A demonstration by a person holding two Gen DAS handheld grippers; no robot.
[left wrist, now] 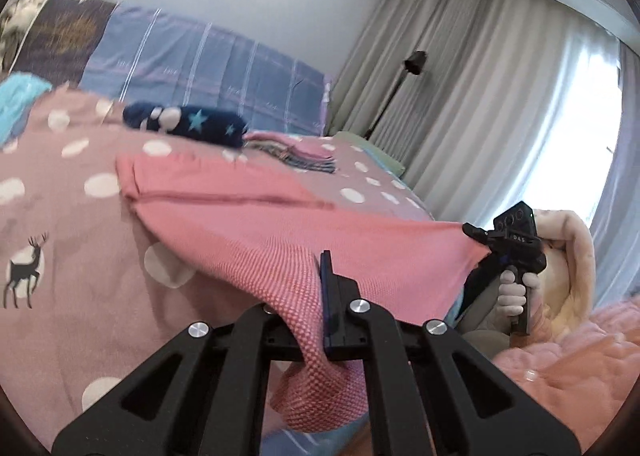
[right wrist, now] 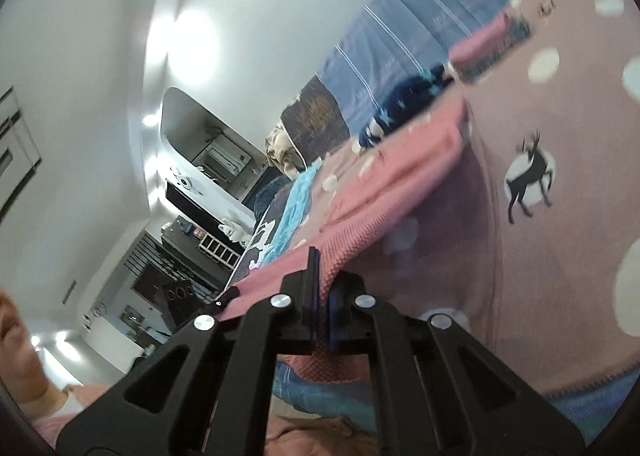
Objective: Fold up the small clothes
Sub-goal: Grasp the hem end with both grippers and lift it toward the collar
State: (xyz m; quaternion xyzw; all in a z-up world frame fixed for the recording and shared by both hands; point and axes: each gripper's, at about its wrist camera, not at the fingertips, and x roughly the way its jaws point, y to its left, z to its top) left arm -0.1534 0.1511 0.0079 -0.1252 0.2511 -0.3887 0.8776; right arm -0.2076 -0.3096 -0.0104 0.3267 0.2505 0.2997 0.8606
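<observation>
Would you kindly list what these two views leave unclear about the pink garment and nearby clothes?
- Pink garment: its type; left wrist view shows it bunched, with the left hand-held gripper covering its near edge.
- Navy star-print item: motion blur hides its kind.
- Folded pile: right wrist view, blurred and small.
- Right hand-held gripper: its grip point is covered.

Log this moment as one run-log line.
step: fold in progress | left gripper: shut on pink garment | right gripper: shut on same garment | near edge lifted off bedspread

The pink knit garment [left wrist: 280,240] hangs stretched by two near corners, its far edge lying on the bed.
</observation>
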